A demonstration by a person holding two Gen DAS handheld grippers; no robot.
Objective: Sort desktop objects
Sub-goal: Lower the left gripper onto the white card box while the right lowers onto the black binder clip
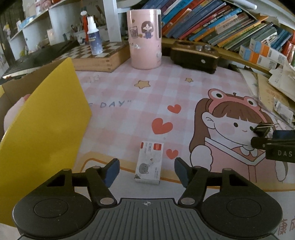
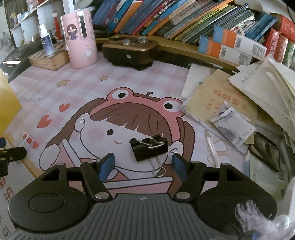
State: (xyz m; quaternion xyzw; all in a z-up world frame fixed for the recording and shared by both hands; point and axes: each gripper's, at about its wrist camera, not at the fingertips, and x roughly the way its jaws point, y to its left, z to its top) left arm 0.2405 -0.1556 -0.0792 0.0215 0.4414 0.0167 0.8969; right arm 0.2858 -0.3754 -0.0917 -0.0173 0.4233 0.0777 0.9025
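Surface: desk surface under a pink checked mat [image 1: 166, 96] printed with a cartoon girl in a frog hood [image 2: 129, 118]; that girl serves as the landmark below.
Small box: white carton with red patches [image 1: 149, 163], flat on the mat to the left of the girl, near the red hearts, just ahead of the left tongs.
Left tongs: [image 1: 147, 170] jaws apart, blue pads either side of the box line, nothing pressed between them; the box lies just beyond the tips and untouched.
Binder clips: black clips [image 2: 149, 147], apparently two lying together, on the girl's chin and collar, wire handles trailing toward the camera.
Right tongs: [image 2: 142, 167] jaws apart, pads flanking the clips' near end and wire loop, no contact visible.
Cross-view: in the left wrist view the right tongs enter at the right edge, on the girl's cheek, with the clips [image 1: 261, 129] at their tip.
Yellow sheet: [image 1: 42, 129] stands tilted well to the left of the girl, with brown cardboard behind it.
Pink cylinder: [image 1: 144, 38] upright beyond the girl, at the mat's far edge; a dark device [image 1: 195, 55] beside it.
Paper pile: loose papers and envelopes [image 2: 239, 103] to the right of the girl, a pencil [image 2: 212, 147] at their near edge.
Books: leaning row [image 2: 175, 16] on the shelf behind.
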